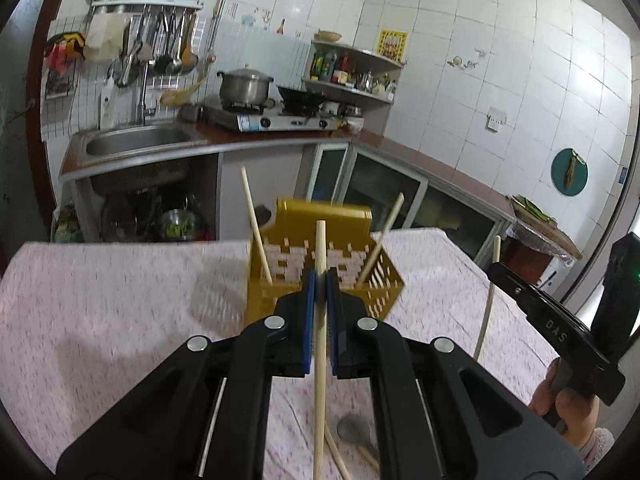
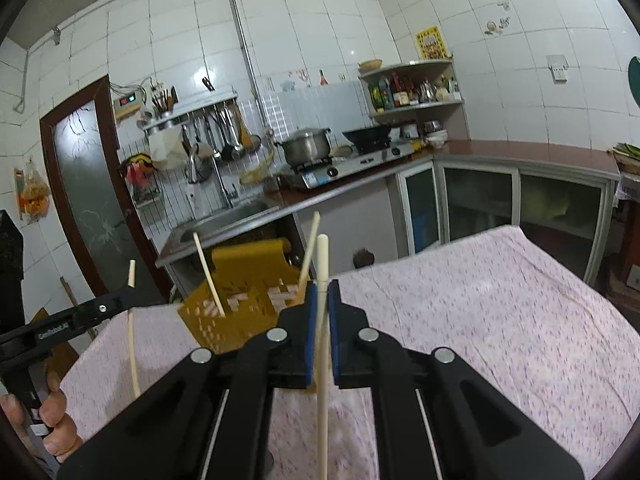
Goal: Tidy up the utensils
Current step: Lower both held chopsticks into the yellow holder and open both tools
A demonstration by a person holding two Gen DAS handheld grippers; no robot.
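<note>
I count four chopsticks up off the cloth. One chopstick [image 1: 320, 320] is clamped upright between the blue pads of my left gripper [image 1: 321, 280], at the centre of the left wrist picture. A second chopstick [image 2: 322, 340] is pinched the same way in my right gripper [image 2: 321, 292], at the centre of the right wrist picture. Two more stand leaning in the yellow slotted holder [image 1: 368, 304] just behind the fingertips: a left-leaning chopstick [image 1: 256, 228] and a right-leaning chopstick [image 1: 384, 232]. At the bottom centre of the left picture at least two loose chopsticks [image 1: 336, 452] lie on the pink flowered tablecloth [image 1: 120, 320], beside one round grey disc [image 1: 354, 428]; their exact count is hidden by my gripper. The holder stands on that cloth near the table's far edge. My right hand [image 1: 568, 404] shows at the lower right of the left picture, my left hand [image 2: 56, 420] at the lower left of the right one. Behind, upper centre: one steel pot [image 1: 245, 86], one black wok [image 1: 300, 96], one sink [image 1: 136, 142].
</note>
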